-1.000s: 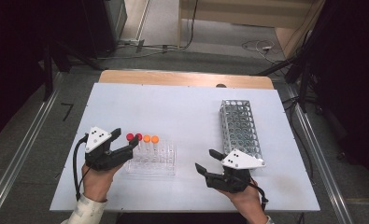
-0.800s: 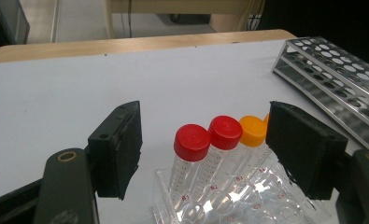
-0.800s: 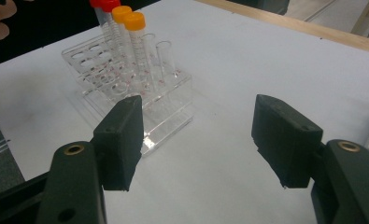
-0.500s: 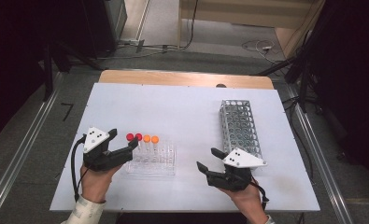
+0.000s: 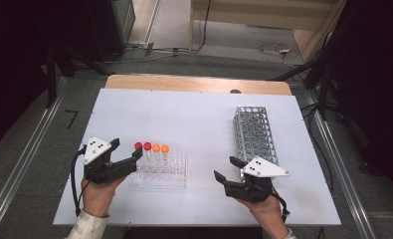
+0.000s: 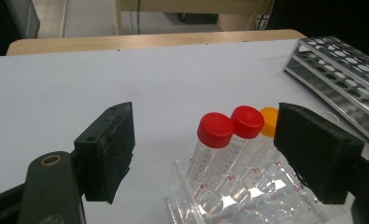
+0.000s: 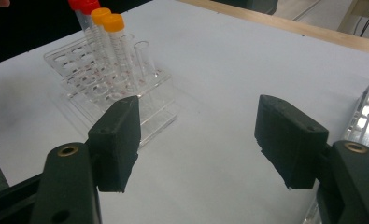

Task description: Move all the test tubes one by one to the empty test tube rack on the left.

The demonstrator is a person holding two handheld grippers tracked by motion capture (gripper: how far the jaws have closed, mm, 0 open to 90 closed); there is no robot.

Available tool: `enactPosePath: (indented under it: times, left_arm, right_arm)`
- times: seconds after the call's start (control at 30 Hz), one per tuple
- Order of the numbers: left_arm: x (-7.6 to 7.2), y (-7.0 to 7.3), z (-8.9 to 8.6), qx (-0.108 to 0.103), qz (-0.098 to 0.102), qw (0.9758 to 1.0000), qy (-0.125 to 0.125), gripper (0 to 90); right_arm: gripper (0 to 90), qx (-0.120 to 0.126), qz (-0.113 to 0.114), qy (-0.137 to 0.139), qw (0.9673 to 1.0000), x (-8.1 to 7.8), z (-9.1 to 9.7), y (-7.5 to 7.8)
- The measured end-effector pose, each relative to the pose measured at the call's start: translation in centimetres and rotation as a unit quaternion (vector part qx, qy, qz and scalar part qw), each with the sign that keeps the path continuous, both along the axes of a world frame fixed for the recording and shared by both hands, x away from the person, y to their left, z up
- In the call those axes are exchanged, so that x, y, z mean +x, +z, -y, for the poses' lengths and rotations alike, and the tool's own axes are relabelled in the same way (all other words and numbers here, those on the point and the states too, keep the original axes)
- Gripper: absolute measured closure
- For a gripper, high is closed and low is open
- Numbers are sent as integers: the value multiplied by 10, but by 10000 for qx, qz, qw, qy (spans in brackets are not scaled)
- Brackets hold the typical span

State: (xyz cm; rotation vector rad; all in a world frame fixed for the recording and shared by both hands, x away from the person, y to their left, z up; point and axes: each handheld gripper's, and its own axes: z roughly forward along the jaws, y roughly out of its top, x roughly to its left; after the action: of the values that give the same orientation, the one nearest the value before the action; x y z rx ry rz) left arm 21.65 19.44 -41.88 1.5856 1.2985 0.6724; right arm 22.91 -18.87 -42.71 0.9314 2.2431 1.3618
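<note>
Four capped tubes upright in clear rack [image 5: 161, 169] on white table [image 5: 184, 114]; metal rack [image 5: 256, 134] well apart to its right. Red-capped tubes [image 6: 229, 126] at rack's left end, orange-capped tubes [image 5: 160, 148] next along. Long axes near vertical, leaning slightly. Left gripper [image 5: 126, 160] nearer: jaws just been opening, now wide, nothing held, nearest red cap ahead and between them. Right gripper [image 5: 225, 172] well apart from rack, jaws just been widening, spread wide, empty. Judged: left takes first tube; level approach across the axis.
</note>
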Motion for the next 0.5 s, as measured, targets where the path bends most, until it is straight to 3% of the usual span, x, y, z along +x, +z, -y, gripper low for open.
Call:
enactPosePath:
  times: [0.5]
  left_arm:
    - [-7, -7, -12, -2, -14, 9999, 153, 213]
  right_arm:
    - [289, 81, 45, -259, 9996, 4, 22, 3]
